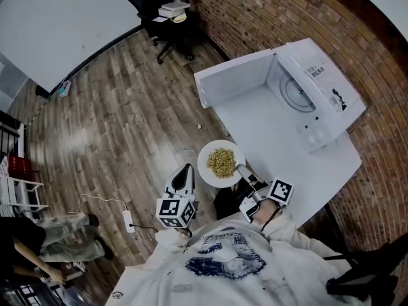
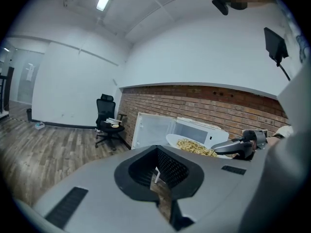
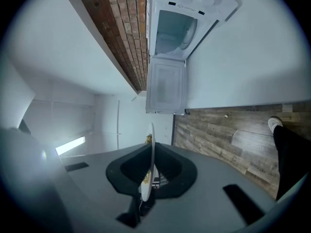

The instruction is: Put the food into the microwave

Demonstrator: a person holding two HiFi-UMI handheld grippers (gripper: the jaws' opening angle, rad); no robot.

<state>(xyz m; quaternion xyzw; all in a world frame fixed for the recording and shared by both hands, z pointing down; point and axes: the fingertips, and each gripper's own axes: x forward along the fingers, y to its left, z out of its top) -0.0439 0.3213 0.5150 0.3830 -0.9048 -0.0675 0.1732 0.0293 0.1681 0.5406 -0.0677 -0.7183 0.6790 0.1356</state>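
Before the microwave, right hand-held gripper pinches plate; left hand-held gripper pressed together

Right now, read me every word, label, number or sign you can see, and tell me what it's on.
No text here is legible.
Stickers on the microwave: print too small to read.
Blue print on the sweatshirt: too blurred to read.
Marker cubes on the left gripper and right gripper: square patterns only, no words.
The plate bears none.
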